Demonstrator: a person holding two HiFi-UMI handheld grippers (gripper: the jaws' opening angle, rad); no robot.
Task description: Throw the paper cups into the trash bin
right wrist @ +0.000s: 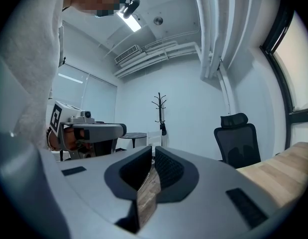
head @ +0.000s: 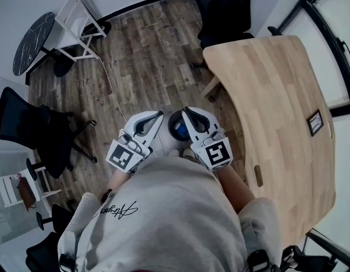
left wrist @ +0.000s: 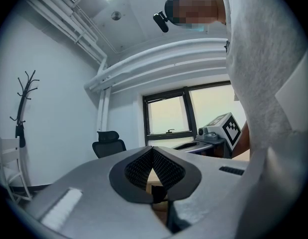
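Note:
A dark round trash bin [head: 176, 128] with something blue inside stands on the wood floor right in front of me, between the two grippers. No paper cup shows in any view. My left gripper [head: 156, 118] [left wrist: 153, 151] is held level just left of the bin, its ribbed pads closed together with nothing between them. My right gripper [head: 188, 113] [right wrist: 153, 152] hangs just right of the bin, its jaws drawn together to a thin slit and empty. Each gripper view shows the other gripper off to the side.
A light wooden table [head: 277, 112] fills the right side, with a small framed card [head: 315, 122] near its far edge. Black office chairs [head: 28, 129] [head: 220, 10] stand left and ahead. A round dark table [head: 33, 41] and a white stand [head: 79, 21] are at far left.

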